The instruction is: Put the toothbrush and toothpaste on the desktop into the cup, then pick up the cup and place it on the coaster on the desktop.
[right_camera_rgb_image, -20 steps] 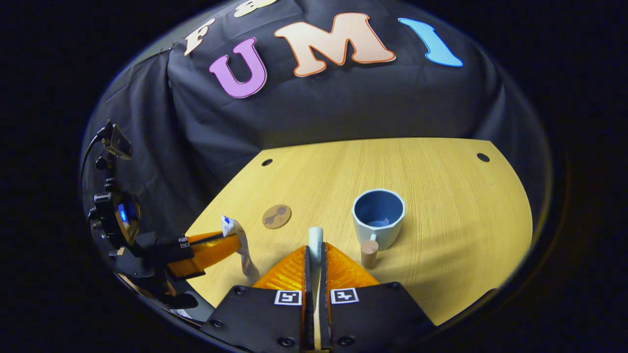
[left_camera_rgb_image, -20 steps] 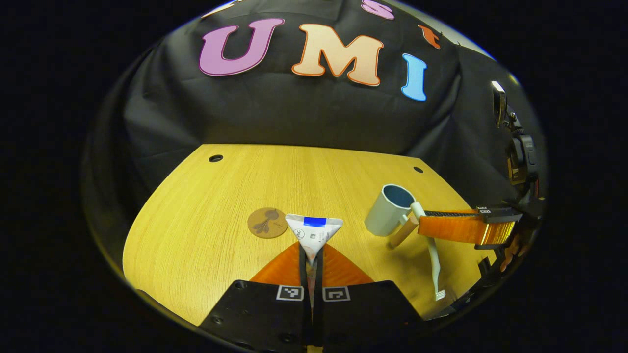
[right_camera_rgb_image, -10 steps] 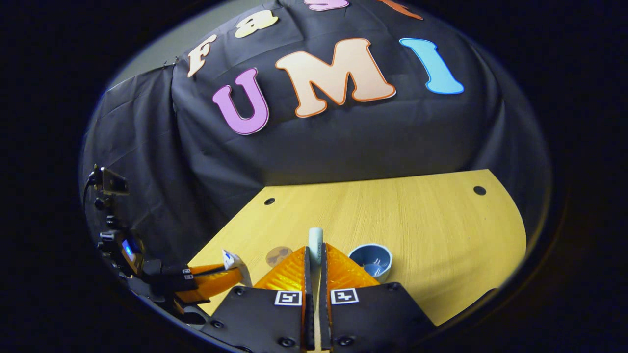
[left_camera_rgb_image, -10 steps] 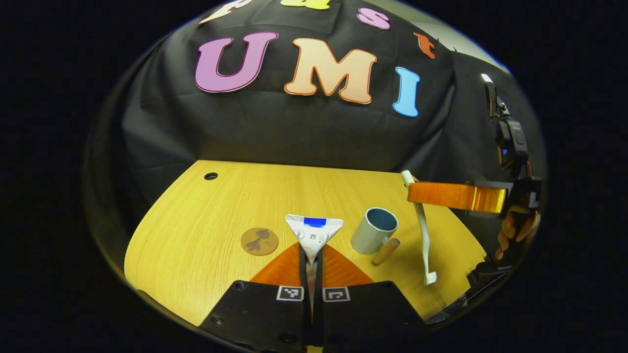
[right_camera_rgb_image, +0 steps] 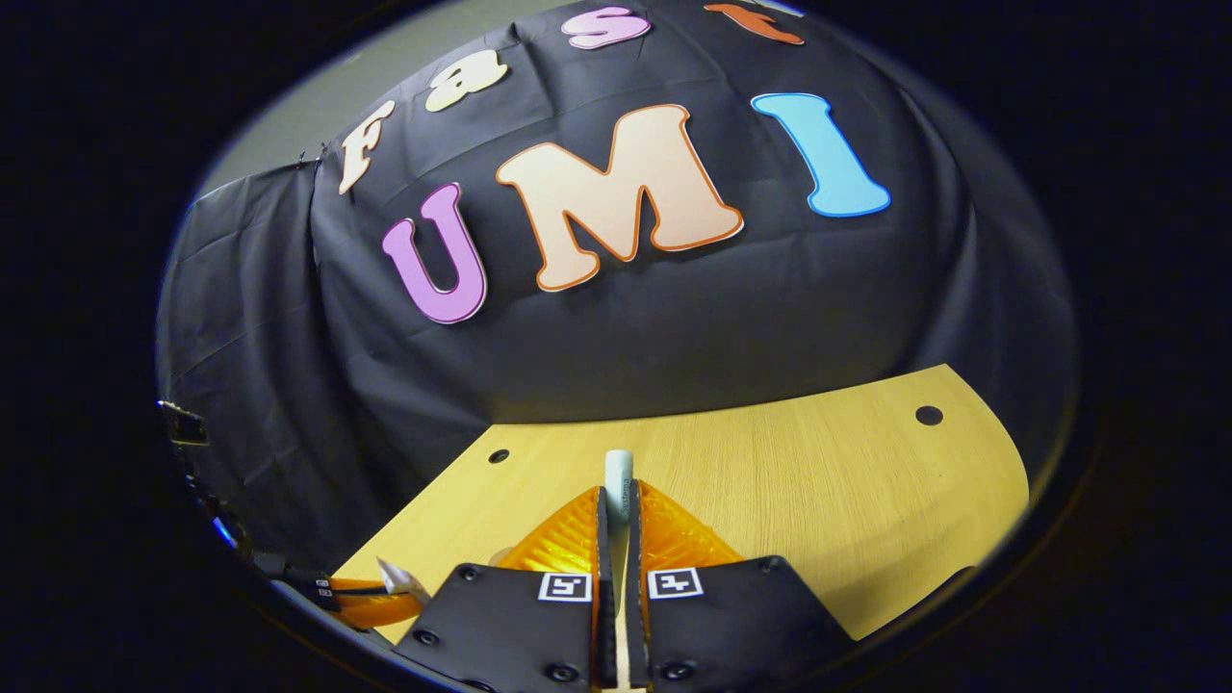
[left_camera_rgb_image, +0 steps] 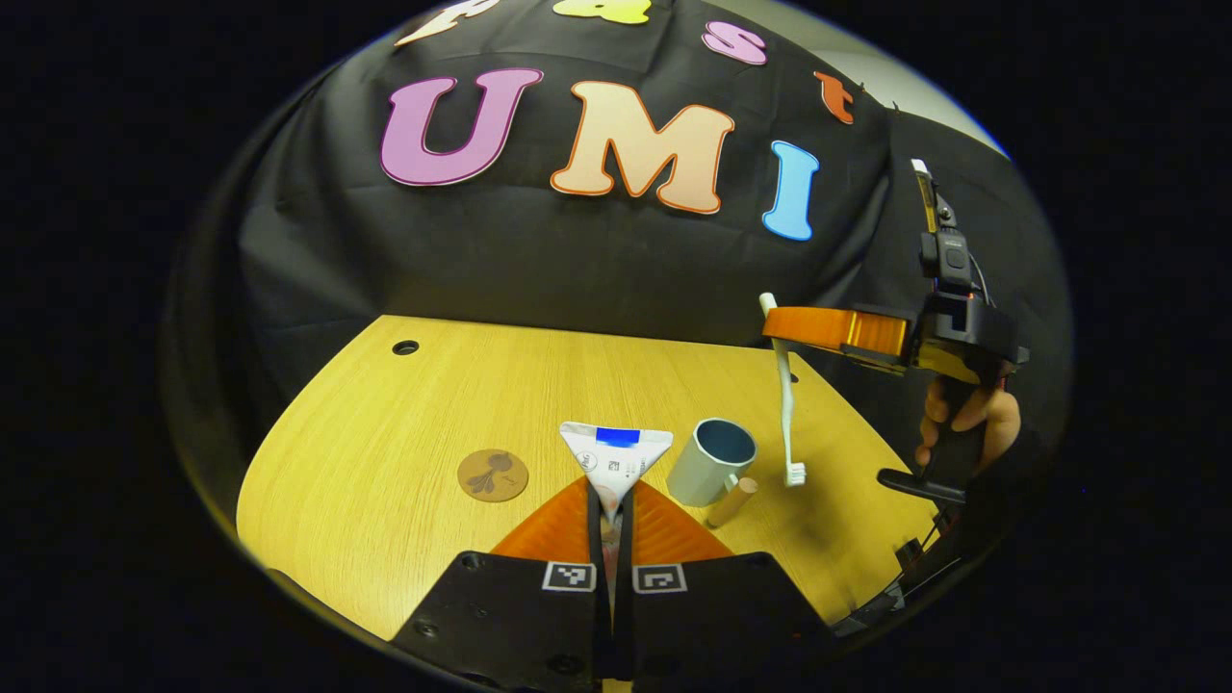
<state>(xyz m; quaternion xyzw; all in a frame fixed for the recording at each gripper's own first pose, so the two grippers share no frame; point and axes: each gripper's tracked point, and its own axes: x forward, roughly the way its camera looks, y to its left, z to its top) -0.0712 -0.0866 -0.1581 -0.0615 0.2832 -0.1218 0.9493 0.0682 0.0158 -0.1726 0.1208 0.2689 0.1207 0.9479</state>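
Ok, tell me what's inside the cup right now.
In the left gripper view the cup shows only its dark inner wall near the rim; nothing sticks out. Its bottom is hidden by the near wall. The toothbrush hangs beside it, held by the right gripper.

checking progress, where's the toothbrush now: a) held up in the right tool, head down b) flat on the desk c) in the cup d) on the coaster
a: the toothbrush hangs head down from the right tool, above the desk beside the cup.
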